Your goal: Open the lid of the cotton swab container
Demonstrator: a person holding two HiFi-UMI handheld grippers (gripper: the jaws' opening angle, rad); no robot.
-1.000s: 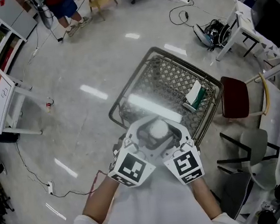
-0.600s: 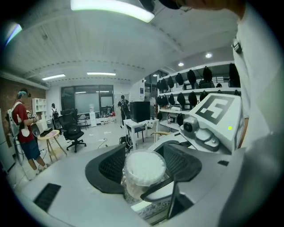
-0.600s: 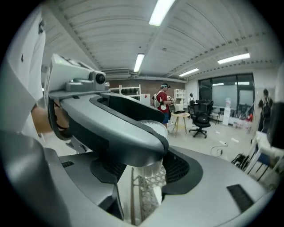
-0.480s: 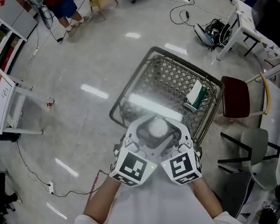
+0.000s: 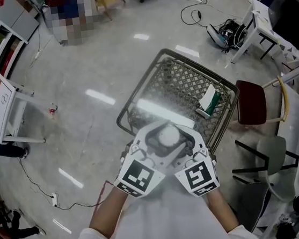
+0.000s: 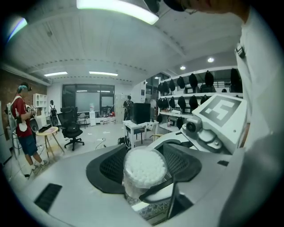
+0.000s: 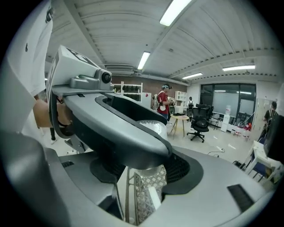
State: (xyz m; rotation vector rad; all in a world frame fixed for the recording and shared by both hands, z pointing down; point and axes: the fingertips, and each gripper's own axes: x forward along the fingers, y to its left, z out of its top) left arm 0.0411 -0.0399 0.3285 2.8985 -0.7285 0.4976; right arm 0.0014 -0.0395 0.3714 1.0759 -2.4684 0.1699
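Both grippers meet on the cotton swab container

In the head view, the left gripper (image 5: 153, 145) and the right gripper (image 5: 188, 144) sit side by side at lower centre, marker cubes toward the camera, with the cotton swab container (image 5: 169, 135) held between them above the near end of a wire cart (image 5: 140, 86). A green-and-white box (image 5: 210, 100) lies in the cart toward the right of the frame. The left gripper view shows its dark ribbed pads (image 6: 111, 166) pressed on either side of the clear container, white swab heads facing the camera at centre. In the right gripper view its jaws clamp the same container at centre, partly hidden behind the left gripper's jaw crossing from the upper left. Whether the lid has lifted cannot be told.
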